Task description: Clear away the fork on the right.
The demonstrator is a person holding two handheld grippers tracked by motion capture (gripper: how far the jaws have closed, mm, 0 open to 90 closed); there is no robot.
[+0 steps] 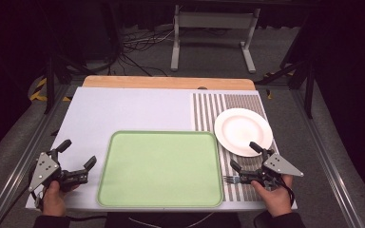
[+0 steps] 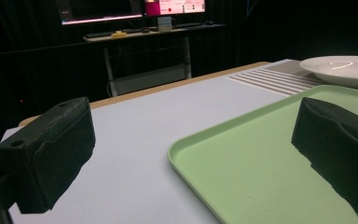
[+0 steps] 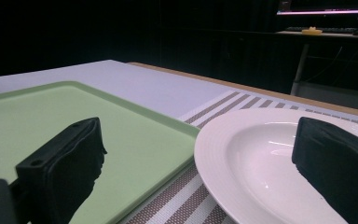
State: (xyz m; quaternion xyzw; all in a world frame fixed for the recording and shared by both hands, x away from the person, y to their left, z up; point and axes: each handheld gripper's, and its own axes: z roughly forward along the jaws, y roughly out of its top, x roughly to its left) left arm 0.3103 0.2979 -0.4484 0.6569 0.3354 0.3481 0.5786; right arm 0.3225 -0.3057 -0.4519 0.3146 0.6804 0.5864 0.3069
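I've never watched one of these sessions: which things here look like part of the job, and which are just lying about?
Likely part of the job (a guess):
green tray
white plate
fork
striped placemat
left hand-held gripper and right hand-held gripper, both open

Just about:
floor cables
grey stand
desk with monitors

Glossy white plate (image 1: 243,130), matt green tray (image 1: 160,168)
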